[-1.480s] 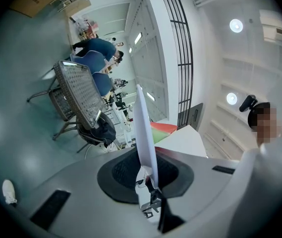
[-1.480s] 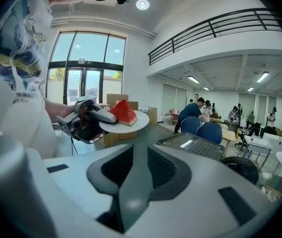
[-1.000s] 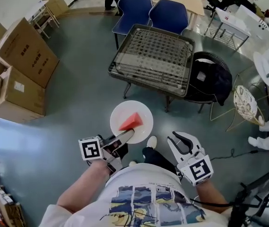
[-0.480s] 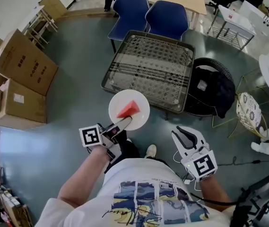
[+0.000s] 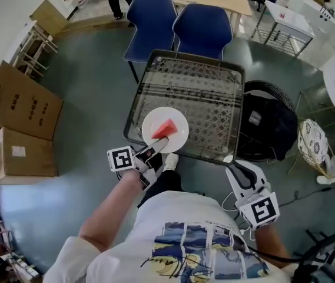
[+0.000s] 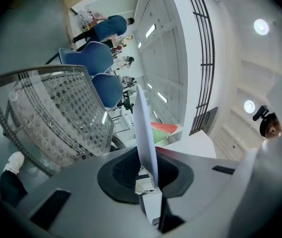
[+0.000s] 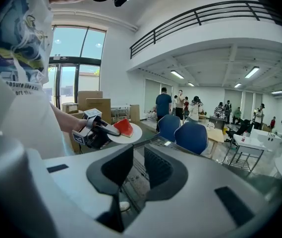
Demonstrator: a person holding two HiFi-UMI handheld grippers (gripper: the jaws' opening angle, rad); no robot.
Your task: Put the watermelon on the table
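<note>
Head view: my left gripper point(image 5: 157, 147) is clamped on the rim of the round white plate point(image 5: 178, 121). The red watermelon wedge point(image 5: 165, 128) on it now hangs over the near edge of the wire-mesh metal table point(image 5: 214, 93); a second ago it was over the floor.

Left gripper view: the plate stands edge-on between my pads.

Right gripper view: my right gripper point(image 7: 138, 161) has its jaws slightly apart and empty.
</note>
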